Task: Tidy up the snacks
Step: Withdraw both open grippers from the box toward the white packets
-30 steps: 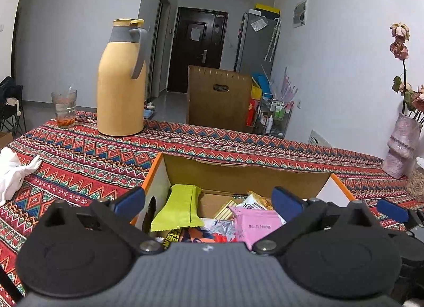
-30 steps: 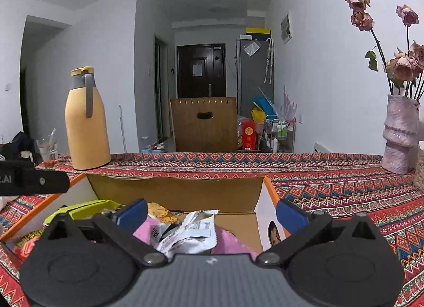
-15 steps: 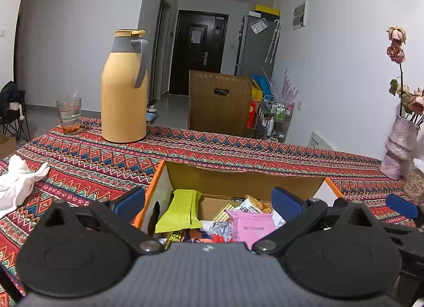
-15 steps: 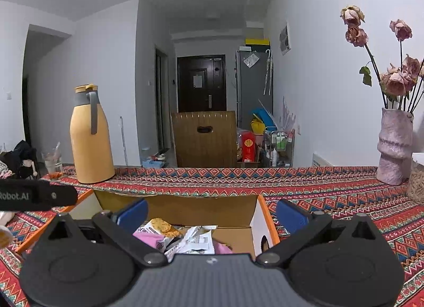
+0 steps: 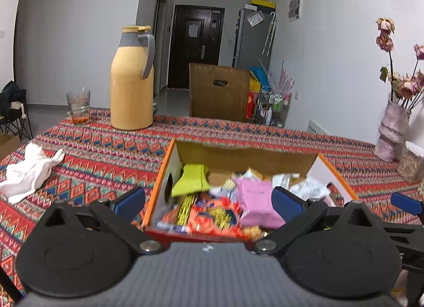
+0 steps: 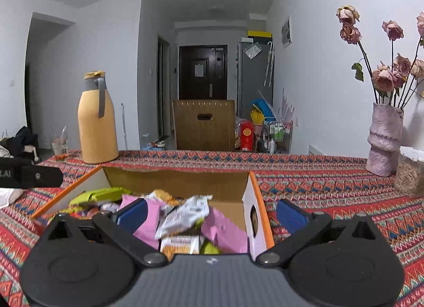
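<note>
An orange-edged cardboard box (image 5: 246, 154) (image 6: 175, 182) sits on the patterned tablecloth, full of snack packets. Among them are a lime-green packet (image 5: 192, 179) (image 6: 99, 194), pink packets (image 5: 255, 197) (image 6: 225, 230), a red-orange packet (image 5: 212, 218) and a white wrapper (image 6: 185, 214). My left gripper (image 5: 208, 201) hovers open above the box's near left part, nothing between its blue fingers. My right gripper (image 6: 212, 214) hovers open above the box's near right part, empty. Its blue fingertip (image 5: 406, 203) shows at the right edge of the left wrist view.
A tall yellow thermos (image 5: 132, 79) (image 6: 96, 118) and a glass (image 5: 78, 104) stand at the table's far left. A white cloth (image 5: 29, 171) lies left of the box. A pink vase with dried roses (image 6: 384, 140) and a jar (image 6: 410, 171) stand far right.
Both grippers have pulled back and risen from the box, so its contents and near edge now show more fully. Both stay open and empty.
</note>
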A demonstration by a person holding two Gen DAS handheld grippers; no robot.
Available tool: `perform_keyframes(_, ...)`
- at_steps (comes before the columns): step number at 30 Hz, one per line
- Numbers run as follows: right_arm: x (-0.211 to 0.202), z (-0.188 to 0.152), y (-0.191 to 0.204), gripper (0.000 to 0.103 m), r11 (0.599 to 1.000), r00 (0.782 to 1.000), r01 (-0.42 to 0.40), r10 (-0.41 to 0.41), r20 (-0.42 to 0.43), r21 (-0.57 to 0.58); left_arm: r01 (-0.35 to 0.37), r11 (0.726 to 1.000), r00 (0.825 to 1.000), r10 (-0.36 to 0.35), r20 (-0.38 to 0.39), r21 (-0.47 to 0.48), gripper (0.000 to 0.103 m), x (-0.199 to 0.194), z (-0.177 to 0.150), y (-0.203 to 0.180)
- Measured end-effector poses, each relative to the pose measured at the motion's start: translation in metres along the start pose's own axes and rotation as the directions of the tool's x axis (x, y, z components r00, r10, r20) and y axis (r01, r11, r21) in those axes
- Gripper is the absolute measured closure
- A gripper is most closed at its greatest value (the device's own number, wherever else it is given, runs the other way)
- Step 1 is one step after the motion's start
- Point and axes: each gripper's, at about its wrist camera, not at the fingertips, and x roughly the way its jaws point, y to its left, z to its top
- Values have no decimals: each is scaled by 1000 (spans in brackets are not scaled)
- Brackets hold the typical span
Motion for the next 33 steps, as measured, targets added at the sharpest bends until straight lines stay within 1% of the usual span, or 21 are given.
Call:
perform_keyframes(13, -29, -48, -2, 0, 1000, 993, 7, -9, -120, -21, 1, 999, 994, 4, -109, 41, 0, -13, -49, 14)
perform_keyframes(23, -44, -86, -11, 0, 1000, 972, -4, -2, -235, -28, 2, 996, 986, 12, -167, 86, 0, -10, -85, 25)
perform_keyframes(26, -43, -92, -11, 0, 1000, 968, -11, 4, -252, -26, 8, 996, 984, 7, -179, 84, 0, -4, -91, 27)
perform_keyframes(29, -41, -92, -9, 10, 1000, 966, -22, 17, -258, -19, 18, 996, 984, -3, -178, 83, 0, -3, -91, 27)
perform_keyframes(31, -39, -91, -7, 21, 999, 965, -29, 24, -263, -17, 21, 996, 983, -5, -182, 84, 0, -2, -93, 27)
perform_keyframes(33, -37, -91, -4, 27, 999, 962, -41, 35, -272, -17, 26, 996, 983, -11, -183, 79, 0, -1, -94, 28)
